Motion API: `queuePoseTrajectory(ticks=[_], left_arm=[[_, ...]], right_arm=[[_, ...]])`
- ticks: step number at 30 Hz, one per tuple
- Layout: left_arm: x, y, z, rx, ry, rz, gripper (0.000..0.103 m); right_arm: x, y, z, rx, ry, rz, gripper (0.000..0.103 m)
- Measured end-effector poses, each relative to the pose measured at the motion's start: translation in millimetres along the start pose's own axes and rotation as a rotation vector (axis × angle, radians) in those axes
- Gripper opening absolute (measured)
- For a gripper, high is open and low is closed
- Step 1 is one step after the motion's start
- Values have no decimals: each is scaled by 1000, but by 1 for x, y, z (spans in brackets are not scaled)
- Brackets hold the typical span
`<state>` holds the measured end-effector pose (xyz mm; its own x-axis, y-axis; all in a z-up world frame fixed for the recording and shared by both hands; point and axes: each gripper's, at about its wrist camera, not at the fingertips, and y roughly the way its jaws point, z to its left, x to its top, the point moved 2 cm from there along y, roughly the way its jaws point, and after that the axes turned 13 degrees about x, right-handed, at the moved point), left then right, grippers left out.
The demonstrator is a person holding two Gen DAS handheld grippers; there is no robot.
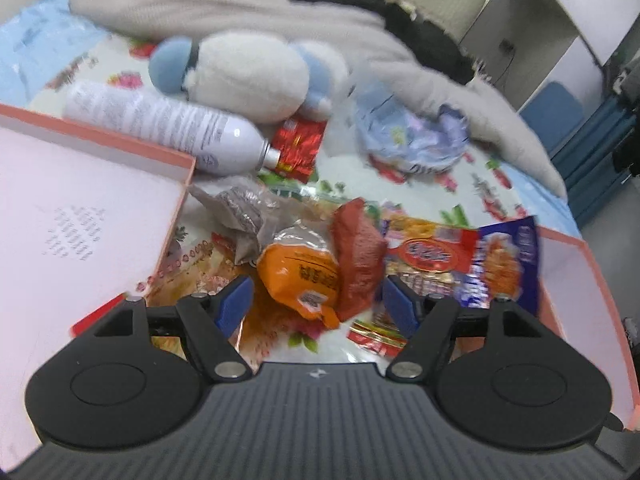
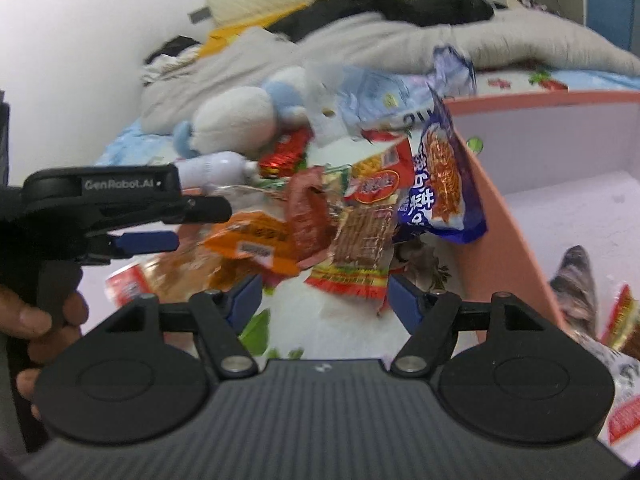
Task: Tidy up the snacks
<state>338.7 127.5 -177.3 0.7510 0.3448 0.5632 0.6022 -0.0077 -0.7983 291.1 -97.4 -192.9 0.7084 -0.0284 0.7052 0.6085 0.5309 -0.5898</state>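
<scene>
On the far left we see the pink box lid [image 1: 92, 200] lying flat on the flowered bedsheet [image 1: 352, 160], with a white spray can [image 1: 168, 128] on its side just behind it and a white-and-blue plush toy [image 1: 248, 76] beyond that. Our left gripper [image 1: 316, 304] hangs with its blue fingers [image 1: 234, 304] spread wide and empty, just above the orange snack packet [image 1: 300, 276]. Touching that packet on its right stands the dark red packet [image 1: 360, 252], tilted. Next comes a red-and-yellow packet [image 1: 428, 256], and beside it the blue noodle bag [image 1: 504, 264] leans on the wall of the pink box [image 1: 592, 280]. Our right gripper [image 2: 324, 300] is likewise released, nothing between its fingers [image 2: 404, 304], poised near the striped red-edged packet [image 2: 356, 256]. Farther right, inside the box, lie a grey-patterned packet [image 2: 576, 280] and a red-and-yellow one, partly cut off.
</scene>
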Motion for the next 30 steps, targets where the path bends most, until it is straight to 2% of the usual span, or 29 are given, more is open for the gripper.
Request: queuePoseTrajectory(ticks=[4,7,13,15,20,22,30], left_arm=[[7,21,0,3,31,10,74],[9,32,3,29,30,49,70],[13,49,14,28,23,110,67],[14,50,15,12,28,109,65],[14,54,13,-20,41,107,58],[14,55,12,-22,37,102,56],[9,54,14,-35,24,83,40]], right_arm=[[8,26,-12,-69,40,14,67],[12,47,-19,-77,81,56,67],[19,72,-19,-96,95,94,64],[20,78,-21,-112,103,106,56],[21,87,-26,-119,93,106,54],[21,90,-26,-113,82,102,49],[17,85,-19,-107,55,87,31]])
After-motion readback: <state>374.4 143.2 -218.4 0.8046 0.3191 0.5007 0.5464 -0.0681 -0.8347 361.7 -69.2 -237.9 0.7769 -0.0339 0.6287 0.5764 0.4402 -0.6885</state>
